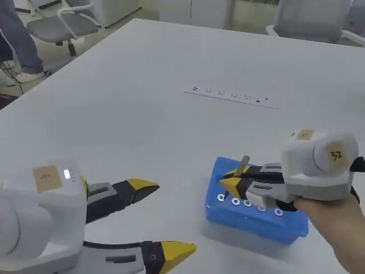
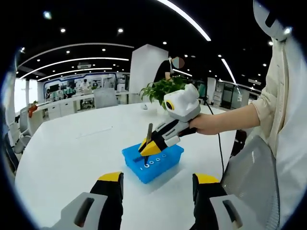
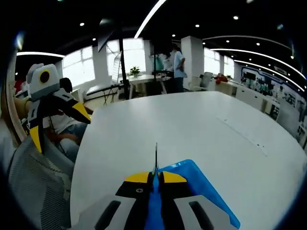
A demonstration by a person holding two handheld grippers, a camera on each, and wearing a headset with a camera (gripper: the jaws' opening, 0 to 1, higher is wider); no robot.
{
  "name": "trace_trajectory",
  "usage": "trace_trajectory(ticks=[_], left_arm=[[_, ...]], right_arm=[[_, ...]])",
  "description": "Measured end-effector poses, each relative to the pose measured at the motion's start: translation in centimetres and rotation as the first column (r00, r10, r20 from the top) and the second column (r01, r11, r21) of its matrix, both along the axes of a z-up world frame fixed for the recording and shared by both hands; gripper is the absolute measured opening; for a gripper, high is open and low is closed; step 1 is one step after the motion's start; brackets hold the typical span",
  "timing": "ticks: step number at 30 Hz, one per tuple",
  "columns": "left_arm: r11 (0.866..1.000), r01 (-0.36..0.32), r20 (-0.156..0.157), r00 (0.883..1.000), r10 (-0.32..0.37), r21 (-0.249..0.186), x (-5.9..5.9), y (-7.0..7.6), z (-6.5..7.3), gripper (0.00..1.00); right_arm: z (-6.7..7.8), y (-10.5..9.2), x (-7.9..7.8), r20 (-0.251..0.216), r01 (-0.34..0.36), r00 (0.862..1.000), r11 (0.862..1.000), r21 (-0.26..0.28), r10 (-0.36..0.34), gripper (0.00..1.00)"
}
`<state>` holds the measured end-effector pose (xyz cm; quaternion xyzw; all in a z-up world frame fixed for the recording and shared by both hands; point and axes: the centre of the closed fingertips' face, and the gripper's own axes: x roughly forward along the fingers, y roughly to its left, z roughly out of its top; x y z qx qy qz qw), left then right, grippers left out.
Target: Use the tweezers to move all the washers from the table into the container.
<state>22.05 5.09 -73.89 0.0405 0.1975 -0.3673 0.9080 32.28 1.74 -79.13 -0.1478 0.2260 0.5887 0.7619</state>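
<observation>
The blue container [image 1: 259, 224] sits on the white table near my right side, with several silver washers [image 1: 248, 203] in a row inside it. My right gripper [image 1: 230, 180] hovers over the container's left half, shut on the thin metal tweezers [image 1: 244, 162]. In the right gripper view the tweezers [image 3: 156, 160] stick out pointed between the shut yellow jaws of the right gripper [image 3: 155, 178], above the container [image 3: 196, 184]. My left gripper [image 1: 162, 218] stands open and empty, left of the container and apart from it. The left gripper view shows the left gripper [image 2: 158, 178], the container [image 2: 165, 163] and the right gripper [image 2: 152, 147].
A white power strip [image 1: 231, 96] lies flat on the table beyond the container. Office chairs [image 1: 65, 23] stand past the table's far edge, and a person's legs [image 1: 17, 40] are at the far left. The table [image 1: 131, 114] is bare white around the container.
</observation>
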Motion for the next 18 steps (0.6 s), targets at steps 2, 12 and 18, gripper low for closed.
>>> trace_trajectory(ticks=[2,12,18], left_arm=[[1.000,0.025,0.005,1.000,-0.025,0.011,0.1,-0.5,0.2,0.55],[0.975,0.221,0.020,0.975,-0.222,0.040,0.0,-4.2,2.0,0.40],[0.952,0.306,0.010,0.952,-0.306,0.006,-0.6,-6.7,2.6,0.34]], right_arm=[[0.7,-0.3,-0.5,0.020,-0.005,1.000,1.000,0.002,0.005,0.04],[3.2,-2.5,-5.2,0.039,-0.081,0.996,0.997,0.016,0.080,0.04],[1.7,-4.0,-8.6,0.010,-0.170,0.985,0.984,-0.051,0.171,0.04]])
